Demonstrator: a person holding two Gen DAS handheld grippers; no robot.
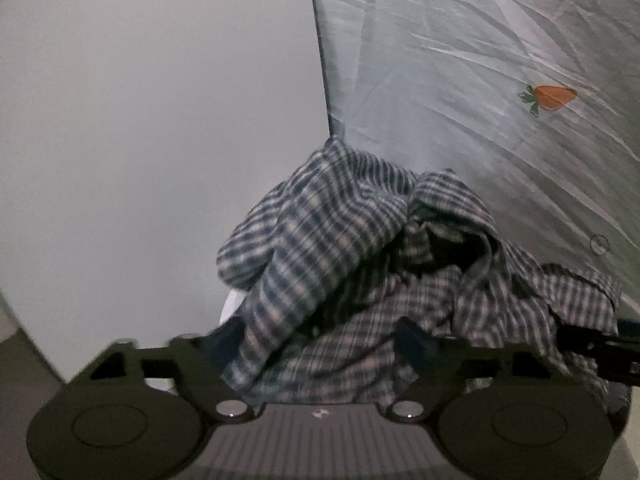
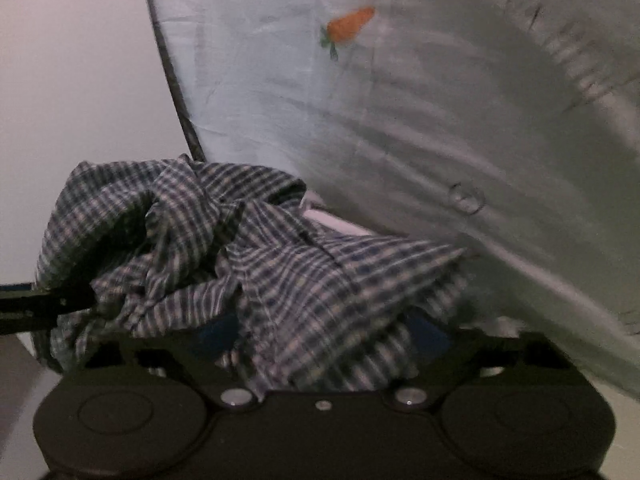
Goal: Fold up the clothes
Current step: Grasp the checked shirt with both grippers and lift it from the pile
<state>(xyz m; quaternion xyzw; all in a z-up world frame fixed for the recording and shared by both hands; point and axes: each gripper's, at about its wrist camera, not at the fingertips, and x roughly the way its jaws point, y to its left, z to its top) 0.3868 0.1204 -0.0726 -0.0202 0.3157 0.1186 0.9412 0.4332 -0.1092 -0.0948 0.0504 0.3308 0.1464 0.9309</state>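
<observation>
Blue-and-white checked cotton shirt (image 1: 360, 264) is bunched and crumpled, draped over both grippers against pale grey carrot-print sheet (image 1: 460, 80); left gripper (image 1: 316, 344) and right gripper (image 2: 320, 344) tips buried in cloth, so grip state can't be told; judging mid-handling, unfolded; next needs spreading flat.

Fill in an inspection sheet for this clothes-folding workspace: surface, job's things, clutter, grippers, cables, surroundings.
Surface: pale sheet with a carrot print, creased.
Job's things: checked garment, bunched up and unfolded, draped over both tools.
Clutter: nothing seen.
Grippers: left tool and right tool both buried in checked cloth; fingertips hidden, so open or shut cannot be told.
Cables: nothing seen.
Surroundings: plain light wall behind; image dim, right wrist view blurred.
</observation>
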